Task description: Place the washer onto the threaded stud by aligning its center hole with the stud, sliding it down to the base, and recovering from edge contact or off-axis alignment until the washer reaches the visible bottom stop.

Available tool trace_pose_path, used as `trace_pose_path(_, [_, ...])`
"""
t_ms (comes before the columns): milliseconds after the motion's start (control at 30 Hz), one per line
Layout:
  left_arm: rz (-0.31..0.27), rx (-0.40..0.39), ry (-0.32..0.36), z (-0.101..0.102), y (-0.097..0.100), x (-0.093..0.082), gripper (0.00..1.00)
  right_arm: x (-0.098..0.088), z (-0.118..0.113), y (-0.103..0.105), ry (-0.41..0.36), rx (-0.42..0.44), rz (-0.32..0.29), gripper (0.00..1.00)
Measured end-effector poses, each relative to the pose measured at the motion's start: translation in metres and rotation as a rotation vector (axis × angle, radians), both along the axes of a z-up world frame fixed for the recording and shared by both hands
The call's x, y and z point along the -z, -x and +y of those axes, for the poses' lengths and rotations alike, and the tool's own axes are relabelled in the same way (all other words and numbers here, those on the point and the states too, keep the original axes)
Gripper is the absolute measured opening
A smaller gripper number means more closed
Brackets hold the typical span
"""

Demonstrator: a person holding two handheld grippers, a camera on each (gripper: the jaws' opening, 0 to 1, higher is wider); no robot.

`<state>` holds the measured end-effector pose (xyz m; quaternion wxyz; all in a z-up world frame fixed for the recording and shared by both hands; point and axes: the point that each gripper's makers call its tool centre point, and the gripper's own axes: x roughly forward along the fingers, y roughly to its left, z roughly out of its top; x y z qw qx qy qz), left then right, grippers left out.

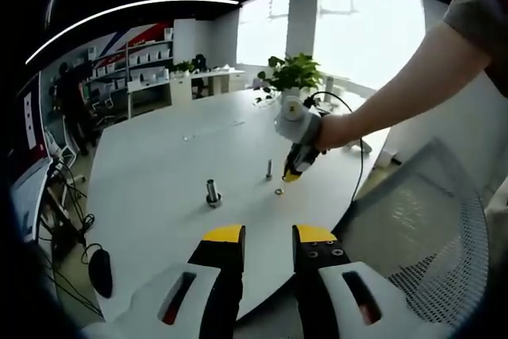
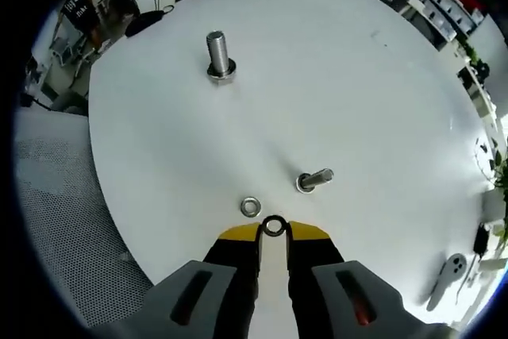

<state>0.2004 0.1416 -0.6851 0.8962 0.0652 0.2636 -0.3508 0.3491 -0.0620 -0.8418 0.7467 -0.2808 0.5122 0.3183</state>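
Left gripper view: left claw (image 1: pixel 267 234) narrow, empty, well back from the stud (image 1: pixel 269 169). Right claw (image 1: pixel 293 175) beside stud.

Right gripper view: right claw (image 2: pixel 273 232) pinches one washer (image 2: pixel 274 225) by its rim, near the stud (image 2: pixel 314 179). Thin, stiff, slippery; keep edge grip. Second washer (image 2: pixel 251 206) on counter (image 2: pixel 357 85); one bolt (image 2: pixel 218 56).

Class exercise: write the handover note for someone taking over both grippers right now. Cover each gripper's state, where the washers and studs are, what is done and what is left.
Right gripper: shut on a washer, held at the jaw tips just above the white table.
Left gripper: open, holding nothing, back near the table edge.
Things: small threaded stud just ahead of the right gripper; a second washer lies flat on the table beside the held one; larger bolt stands farther off.
Done: washer picked up.
Left: line its hole up over the stud, slide it down to the base.
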Motion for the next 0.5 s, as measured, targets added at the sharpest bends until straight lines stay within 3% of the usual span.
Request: trace_pose_path(500, [0.0,0.002,-0.001,0.0,0.0,0.0,0.21,-0.016,-0.002,-0.016,-0.001,0.004,-0.064,0.14])
